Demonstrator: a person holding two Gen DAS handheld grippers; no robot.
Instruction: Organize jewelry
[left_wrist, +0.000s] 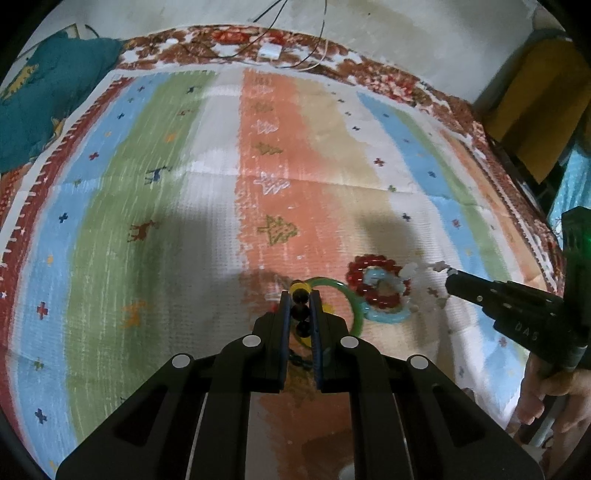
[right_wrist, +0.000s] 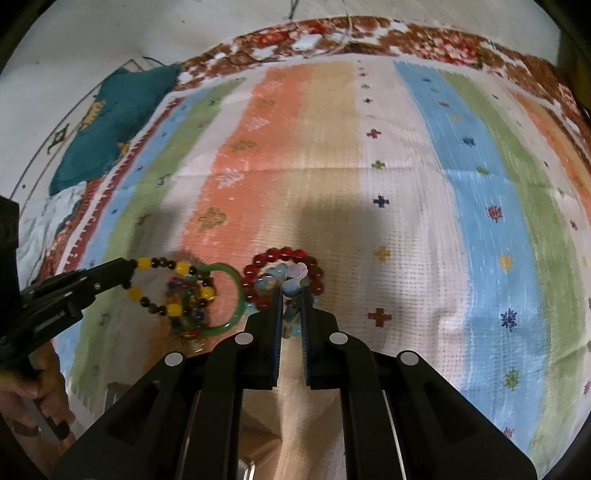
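Observation:
My left gripper (left_wrist: 300, 293) is shut on a yellow-and-black bead bracelet (left_wrist: 300, 314); in the right wrist view that bracelet (right_wrist: 173, 269) hangs from the left gripper (right_wrist: 129, 267). A green bangle (left_wrist: 351, 306) lies just right of it, also seen in the right wrist view (right_wrist: 236, 295) with a multicoloured bead bracelet (right_wrist: 188, 299) inside it. A red bead bracelet (left_wrist: 373, 269) lies on the mat (left_wrist: 184, 184), overlapping a pale blue ring (left_wrist: 388, 315). My right gripper (right_wrist: 292, 288) is shut on a pale white-blue bead bracelet (right_wrist: 291, 282); it shows at the left wrist view's right side (left_wrist: 448, 275).
A striped mat (right_wrist: 406, 166) covers a floral cloth (left_wrist: 388, 79). A teal cushion (left_wrist: 40, 107) lies at the far left. Cables and a small white box (left_wrist: 269, 51) lie at the far edge. A yellow-brown object (left_wrist: 535, 107) stands at the right.

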